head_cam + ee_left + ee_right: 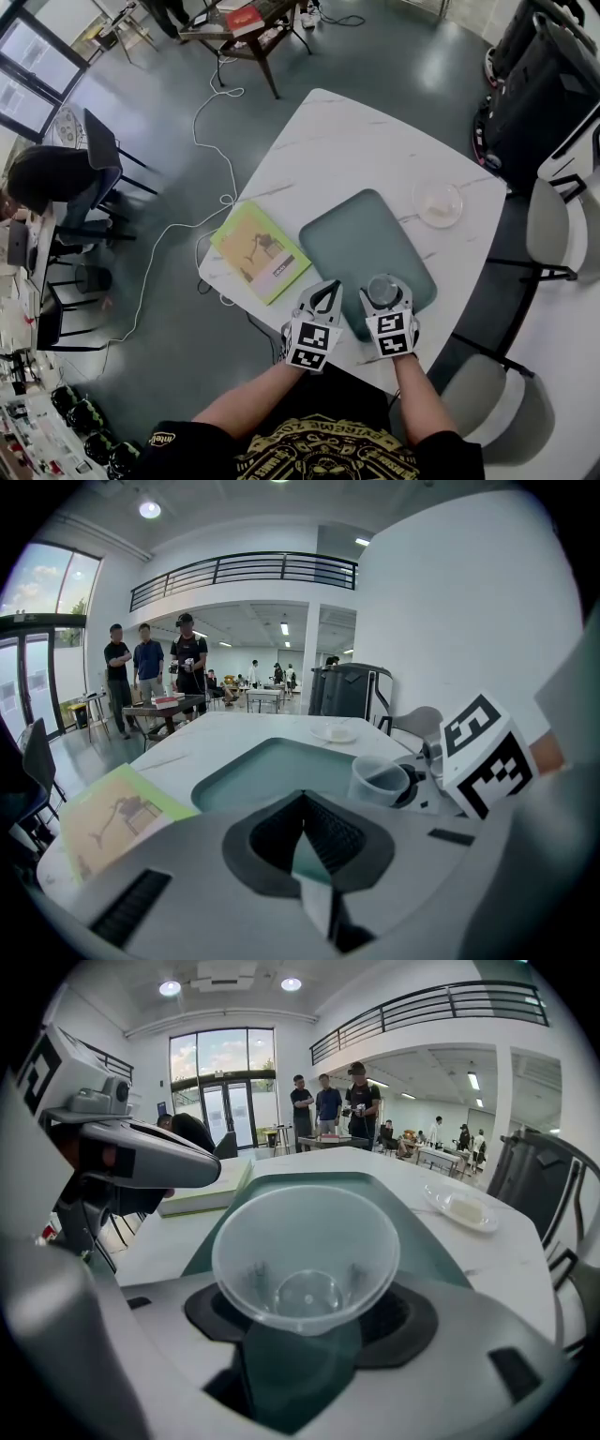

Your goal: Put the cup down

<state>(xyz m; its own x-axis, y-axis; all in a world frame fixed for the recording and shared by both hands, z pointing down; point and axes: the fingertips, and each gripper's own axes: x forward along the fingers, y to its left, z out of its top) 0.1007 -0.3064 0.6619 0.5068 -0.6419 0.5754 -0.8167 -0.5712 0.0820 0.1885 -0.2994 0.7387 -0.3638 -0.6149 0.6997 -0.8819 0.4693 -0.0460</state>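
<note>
Cup (382, 287) of clear plastic, empty and mouth up, is pinched between the two jaws of the right tongs (383, 292) at the near edge of a grey-green tray (361, 234) on a white marbled counter (328, 141). The right gripper view looks straight into the cup (305, 1255). The dark pads are closed on its lower wall on either side, and the tray (319, 1183) stretches away behind it. Whether the cup's base rests on the tray or hangs just above it cannot be made out from any view.

The left tongs (328, 292) are just beside the tray's near left corner, their jaws pressed together at the tips with nothing held. In the left gripper view the tray (272, 761) lies ahead and the cup (380, 782) stands to the right, gripped by the right tongs.

A yellow-green booklet (260, 251) lies flat to the left of the tray, close to its left edge but apart from it. A small clear dish (438, 202) with something pale in it sits off the tray's far right corner. Well beyond the tray's far end, away from the counter, several people (328, 1101) stand together.
</note>
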